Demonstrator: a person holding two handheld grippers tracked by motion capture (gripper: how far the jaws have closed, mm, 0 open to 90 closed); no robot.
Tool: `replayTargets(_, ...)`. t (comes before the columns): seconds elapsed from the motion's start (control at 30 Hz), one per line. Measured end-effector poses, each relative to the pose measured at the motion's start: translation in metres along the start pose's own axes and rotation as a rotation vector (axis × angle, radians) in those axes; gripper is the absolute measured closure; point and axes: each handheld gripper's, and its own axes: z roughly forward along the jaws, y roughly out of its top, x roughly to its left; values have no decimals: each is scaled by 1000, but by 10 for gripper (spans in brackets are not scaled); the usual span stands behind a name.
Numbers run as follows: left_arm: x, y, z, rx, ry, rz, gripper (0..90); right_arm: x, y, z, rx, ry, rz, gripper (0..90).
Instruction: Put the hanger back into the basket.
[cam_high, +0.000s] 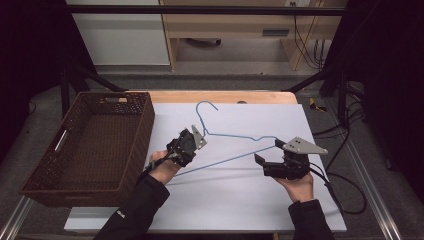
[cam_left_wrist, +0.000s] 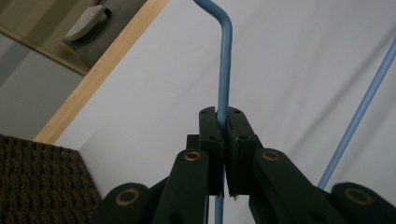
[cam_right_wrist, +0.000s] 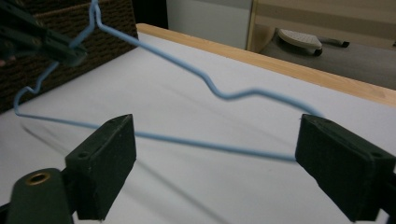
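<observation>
My left hand-held gripper (cam_high: 196, 136) is clamped on the neck of the thin blue wire coat hanger (cam_high: 235, 137), lifted over the white surface (cam_high: 225, 200). Its long axis runs left to right; my right hand-held gripper (cam_high: 267, 154), jaws apart, sits at its right end, holding nothing.

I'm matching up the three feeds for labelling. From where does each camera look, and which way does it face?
High view: above the person's side, looking forward and down on the table; both forearms, left gripper, right gripper.
Left gripper view: rides the left gripper, looking along its shut fingers clamping the blue hanger.
Right gripper view: rides the right gripper, facing the wicker basket between open fingers.
All views share the hanger.
</observation>
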Motion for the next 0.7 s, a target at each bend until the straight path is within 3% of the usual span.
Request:
replayTargets(0.03, 2, 1, -3, 8, 2, 4, 867, 0, -4, -2, 14, -25, -13, 95)
replayTargets(0.1, 6, 3, -8, -2, -7, -26, 868, -1, -7, -4, 22, -46, -25, 76)
replayTargets(0.3, 13, 7, -20, 3, -32, -56, 867, -7, -18, -10, 49, -44, -3, 47)
replayTargets(0.53, 22, 10, -38, 2, -31, -80, 867, -12, -26, -15, 42, -47, 16, 29)
replayTargets(0.7, 37, 9, -59, -10, -29, -89, 866, -13, -28, -17, 34, -62, 16, 19)
